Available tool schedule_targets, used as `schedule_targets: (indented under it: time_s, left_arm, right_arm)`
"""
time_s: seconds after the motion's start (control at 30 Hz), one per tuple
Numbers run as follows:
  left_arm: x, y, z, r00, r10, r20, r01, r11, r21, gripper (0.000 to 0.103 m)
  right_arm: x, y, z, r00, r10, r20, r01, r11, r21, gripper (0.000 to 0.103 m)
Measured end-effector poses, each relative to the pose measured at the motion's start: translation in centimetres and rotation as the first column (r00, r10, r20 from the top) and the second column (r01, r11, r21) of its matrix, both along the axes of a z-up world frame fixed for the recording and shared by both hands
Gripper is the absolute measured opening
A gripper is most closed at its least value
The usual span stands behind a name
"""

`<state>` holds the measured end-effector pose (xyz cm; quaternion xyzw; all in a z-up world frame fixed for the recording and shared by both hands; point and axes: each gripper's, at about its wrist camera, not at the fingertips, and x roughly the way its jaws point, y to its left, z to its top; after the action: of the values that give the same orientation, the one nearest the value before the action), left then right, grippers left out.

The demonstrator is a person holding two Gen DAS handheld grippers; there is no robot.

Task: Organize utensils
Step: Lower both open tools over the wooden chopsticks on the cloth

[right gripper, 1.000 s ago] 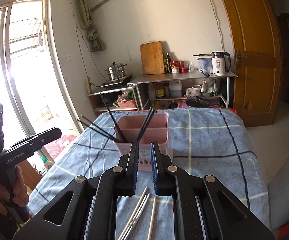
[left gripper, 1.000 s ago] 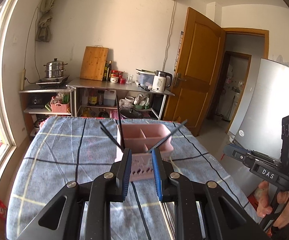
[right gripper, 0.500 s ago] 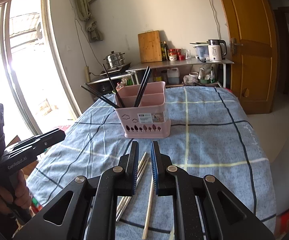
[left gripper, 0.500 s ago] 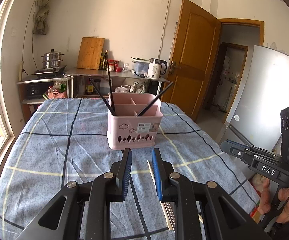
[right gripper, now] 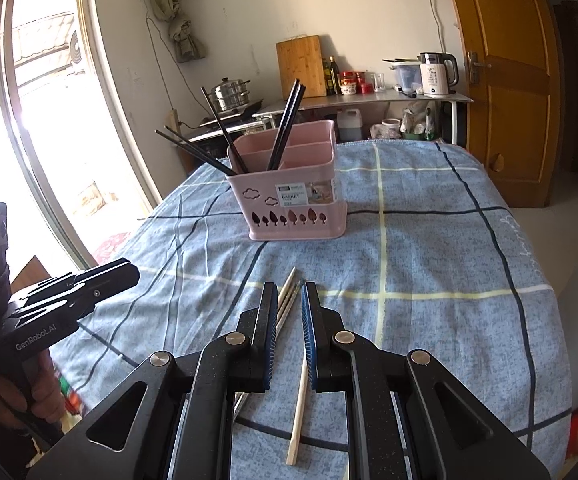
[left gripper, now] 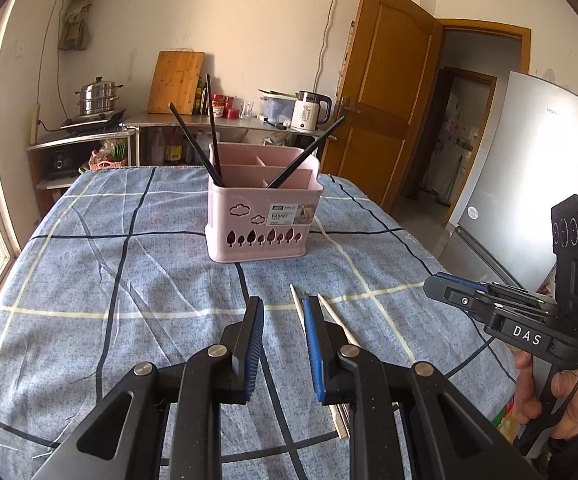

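Observation:
A pink utensil basket [left gripper: 263,220] [right gripper: 293,204] stands mid-table on the blue checked cloth [left gripper: 109,280]. Several black chopsticks [left gripper: 197,148] [right gripper: 287,124] lean in its compartments. Pale chopsticks [left gripper: 335,318] [right gripper: 287,292] and one wooden chopstick [right gripper: 299,396] lie loose on the cloth in front of the basket. My left gripper [left gripper: 283,302] [right gripper: 129,270] hovers just left of them, narrowly open and empty. My right gripper [right gripper: 289,287] [left gripper: 435,286] hangs over the loose chopsticks, open by a narrow gap. The sticks show through the gap, lying on the cloth below.
A silver fridge [left gripper: 529,180] stands close to the table's right side, and a wooden door [left gripper: 385,100] behind it. A counter [left gripper: 225,122] with a kettle, jars and cutting board lines the far wall. A tall window [right gripper: 49,120] is at the left.
Both grippers have sunk toward the cloth and tilted, so the basket sits higher in view and the loose chopsticks appear by the fingertips. Neither jaw gap has changed.

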<state>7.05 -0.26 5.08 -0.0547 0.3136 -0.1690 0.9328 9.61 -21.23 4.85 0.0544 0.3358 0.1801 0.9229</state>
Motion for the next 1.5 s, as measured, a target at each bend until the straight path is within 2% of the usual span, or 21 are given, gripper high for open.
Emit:
schedule_targets:
  time_s: [0.47, 0.83, 0.9, 1.1, 1.5]
  left_arm:
    - [2.9, -0.7, -3.8, 0.994, -0.032, -0.109, 0.032, 0.999, 0.002, 0.020]
    - [6.9, -1.9, -6.5, 0.979, -0.051, -0.198, 0.053, 0.999, 0.003, 0.024]
    - [7.6, -2.3, -6.9, 0.976, -0.058, -0.208, 0.061, 0.998, 0.006, 0.027]
    - [9.9, -3.8, -8.1, 0.968, -0.072, -0.242, 0.079, 0.997, 0.020, 0.027]
    - [14.4, -6.3, -9.2, 0.959, -0.054, -0.278, 0.070, 0.996, 0.050, 0.027]
  right_arm:
    - [2.7, 1.3, -4.9, 0.991, 0.020, -0.135, -0.027, 0.998, -0.050, 0.013]
    - [5.3, 2.6, -7.9, 0.973, 0.020, -0.231, -0.044, 0.994, -0.098, 0.013]
    - [5.8, 2.7, -8.2, 0.970, 0.021, -0.240, -0.047, 0.994, -0.103, 0.014]
    - [7.0, 2.9, -9.1, 0.964, 0.002, -0.266, -0.040, 0.989, -0.139, 0.014]
    - [7.1, 2.0, -9.1, 0.964, 0.009, -0.265, -0.037, 0.994, -0.099, 0.014]
